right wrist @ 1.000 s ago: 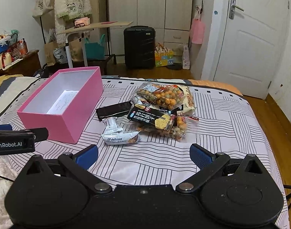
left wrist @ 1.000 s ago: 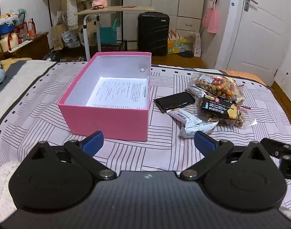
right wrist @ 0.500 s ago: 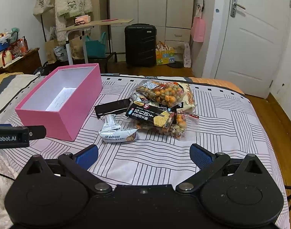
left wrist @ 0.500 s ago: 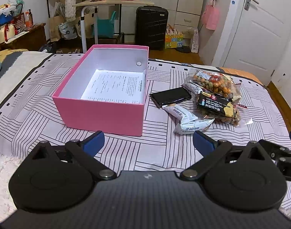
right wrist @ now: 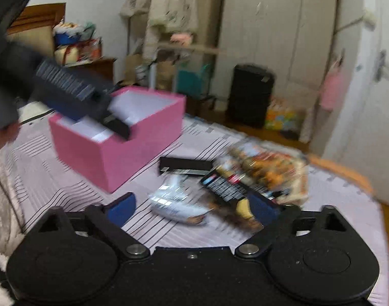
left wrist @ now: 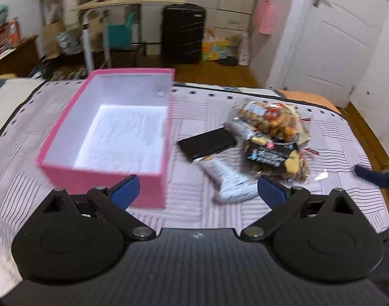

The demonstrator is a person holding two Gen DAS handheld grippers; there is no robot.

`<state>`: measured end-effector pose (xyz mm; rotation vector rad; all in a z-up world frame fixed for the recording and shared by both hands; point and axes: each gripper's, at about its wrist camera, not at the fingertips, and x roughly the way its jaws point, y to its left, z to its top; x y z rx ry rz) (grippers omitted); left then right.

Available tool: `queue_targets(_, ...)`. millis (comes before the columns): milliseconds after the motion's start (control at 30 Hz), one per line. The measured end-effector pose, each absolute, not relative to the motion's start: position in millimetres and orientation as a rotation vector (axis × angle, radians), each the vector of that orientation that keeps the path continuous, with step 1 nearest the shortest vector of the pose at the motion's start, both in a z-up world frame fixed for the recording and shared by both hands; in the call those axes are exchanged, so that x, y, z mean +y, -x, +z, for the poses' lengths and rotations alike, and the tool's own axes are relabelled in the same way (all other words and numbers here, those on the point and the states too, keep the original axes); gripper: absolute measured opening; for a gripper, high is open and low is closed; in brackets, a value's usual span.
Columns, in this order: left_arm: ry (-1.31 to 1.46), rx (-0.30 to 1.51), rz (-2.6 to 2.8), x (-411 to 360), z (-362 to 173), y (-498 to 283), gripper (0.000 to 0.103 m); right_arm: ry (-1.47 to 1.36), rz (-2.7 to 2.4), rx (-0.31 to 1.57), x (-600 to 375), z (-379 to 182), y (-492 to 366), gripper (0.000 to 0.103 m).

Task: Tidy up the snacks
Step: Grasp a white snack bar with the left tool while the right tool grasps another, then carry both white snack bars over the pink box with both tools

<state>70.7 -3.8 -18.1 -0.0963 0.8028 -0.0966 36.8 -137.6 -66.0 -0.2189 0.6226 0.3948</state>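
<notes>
Here, rectangular pink cardboard box (left wrist: 102,178), crinkly snack packets (left wrist: 271,137) (glossy), both grippers' fingers (left wrist: 124,188) spread, empty.

Pink box and assorted snack packets on a pale, black-striped bedspread.
The open box (left wrist: 153,188) is bright pink outside and white inside, with a white printed sheet on its floor. The bedspread (left wrist: 194,211) is pale lilac-white with thin black lines set in blocks. One flat packet (left wrist: 207,144) is plain black; a wrapper (left wrist: 230,186) is silvery white; a dark packet (left wrist: 268,155) carries white and red print with a yellow patch; a clear bag (left wrist: 273,119) shows orange and brown pieces. Both the left gripper (left wrist: 197,188) and the right gripper (right wrist: 191,207) are black with blue pads. Behind stand a black suitcase (left wrist: 183,34), a white door (left wrist: 339,38) and a hanging pink bag (left wrist: 265,21).
</notes>
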Motion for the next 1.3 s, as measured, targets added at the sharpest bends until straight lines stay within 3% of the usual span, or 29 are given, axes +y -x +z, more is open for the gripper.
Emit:
queue_targets(333, 0.135, 0.914, -0.135, -56, -77, -158, 0.071, -0.020, 0.367, 0.729, -123, -158, -87, 0.097)
queue_targets(667, 0.204, 1.046, -0.070, -51, -142, -202, 0.070, 0.088, 0.338, 0.717, -97, -184, -106, 0.103)
queue_targets(733, 0.247, 1.054, -0.080, -46, -150, -202, 0.050, 0.105, 0.323, 0.724, -94, -186, -111, 0.102)
queue_targets(900, 0.299, 1.062, -0.097, -36, -160, -196, 0.031, 0.056, 0.322, 0.687, -102, -182, -101, 0.093)
queue_targets(1300, 0.318, 1.016, -0.169, -28, -131, -159, 0.029, 0.121, 0.360, 0.642, -118, -162, -59, 0.093)
